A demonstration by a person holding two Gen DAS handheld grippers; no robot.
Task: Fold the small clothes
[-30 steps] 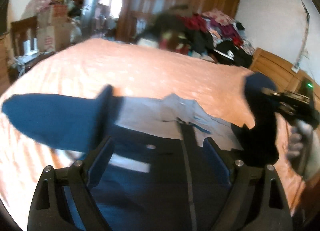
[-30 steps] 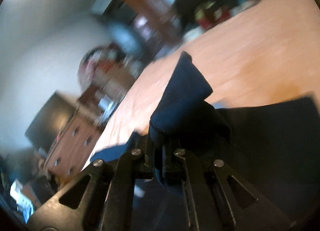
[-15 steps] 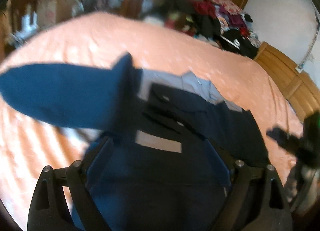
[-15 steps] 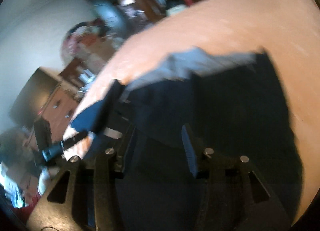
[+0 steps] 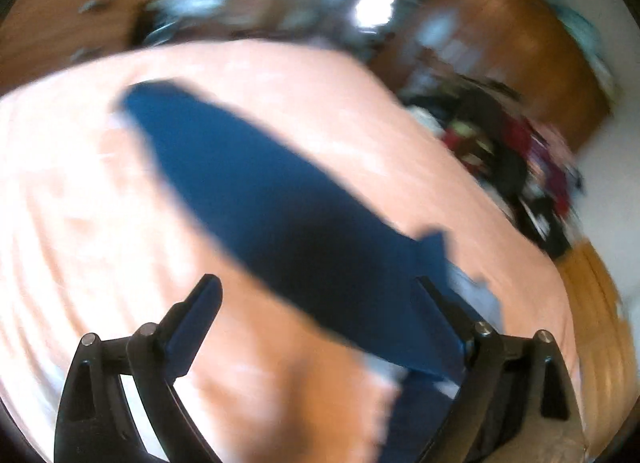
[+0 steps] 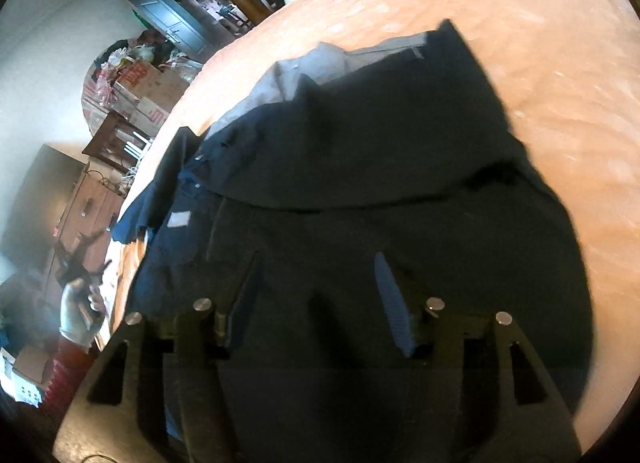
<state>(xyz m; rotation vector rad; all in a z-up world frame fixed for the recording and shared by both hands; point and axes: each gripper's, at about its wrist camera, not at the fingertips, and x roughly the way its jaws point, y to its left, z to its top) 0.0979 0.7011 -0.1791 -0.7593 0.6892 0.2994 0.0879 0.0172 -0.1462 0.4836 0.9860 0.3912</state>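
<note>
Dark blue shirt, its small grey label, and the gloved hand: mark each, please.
Dark blue shirt (image 6: 400, 167): right wrist view, middle of the folded-over upper layer.
Grey label (image 6: 179, 219): right wrist view, centre of the patch.
Gloved hand (image 6: 76, 315): right wrist view, back of the glove.

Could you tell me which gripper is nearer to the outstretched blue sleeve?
Left. The left gripper hangs open directly over the blue sleeve, one finger at its edge. The right gripper is open over the shirt's dark body, away from the sleeve.
</note>
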